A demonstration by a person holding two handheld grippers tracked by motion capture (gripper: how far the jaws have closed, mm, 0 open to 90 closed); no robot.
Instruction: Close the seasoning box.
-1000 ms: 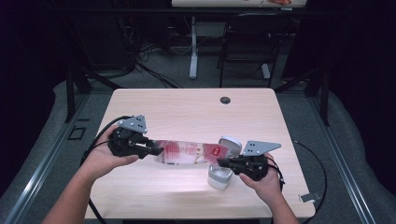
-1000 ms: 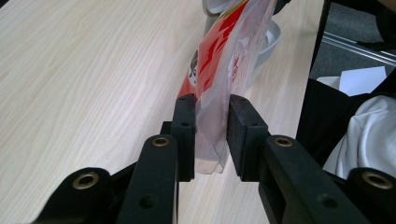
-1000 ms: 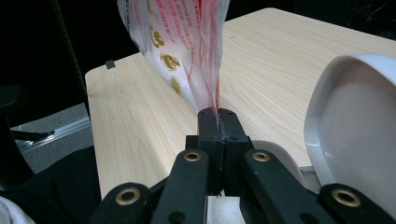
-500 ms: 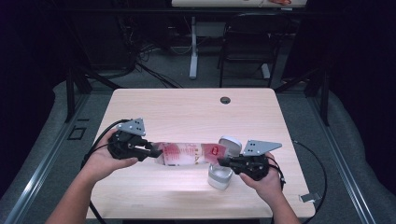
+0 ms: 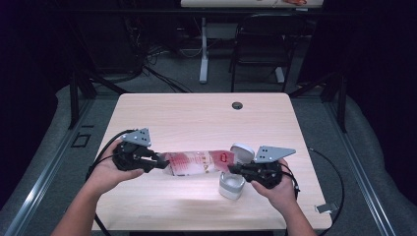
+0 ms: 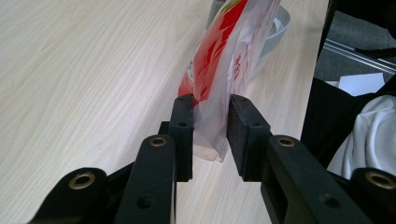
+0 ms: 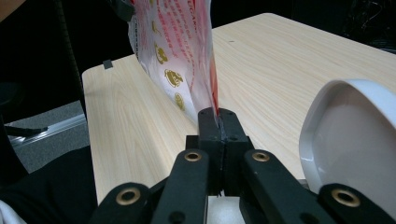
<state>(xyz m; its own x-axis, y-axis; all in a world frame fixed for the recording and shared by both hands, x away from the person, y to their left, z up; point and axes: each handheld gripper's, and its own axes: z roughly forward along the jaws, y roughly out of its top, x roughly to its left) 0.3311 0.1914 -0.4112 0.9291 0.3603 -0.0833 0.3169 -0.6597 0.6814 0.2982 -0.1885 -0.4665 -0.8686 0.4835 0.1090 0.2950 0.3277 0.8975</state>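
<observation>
Pouch [image 5: 196, 162] is hanging level above the worktop [image 5: 196, 118], stretched between both grippers. Right gripper [image 7: 218, 122] fingers are clenching its top edge beside the white container [image 5: 231, 186]; left gripper [image 6: 211, 122] fingers are bracketing the bottom, contact unclear. Judging: pour setup; next, tilt over container.

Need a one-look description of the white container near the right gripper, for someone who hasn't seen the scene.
On the light wooden table, look near the front edge, just in front of the right gripper. The white container is a small round tub, open, its white lid up behind it. Its neighbour, the red-and-clear plastic bag, is flat and printed.
</observation>
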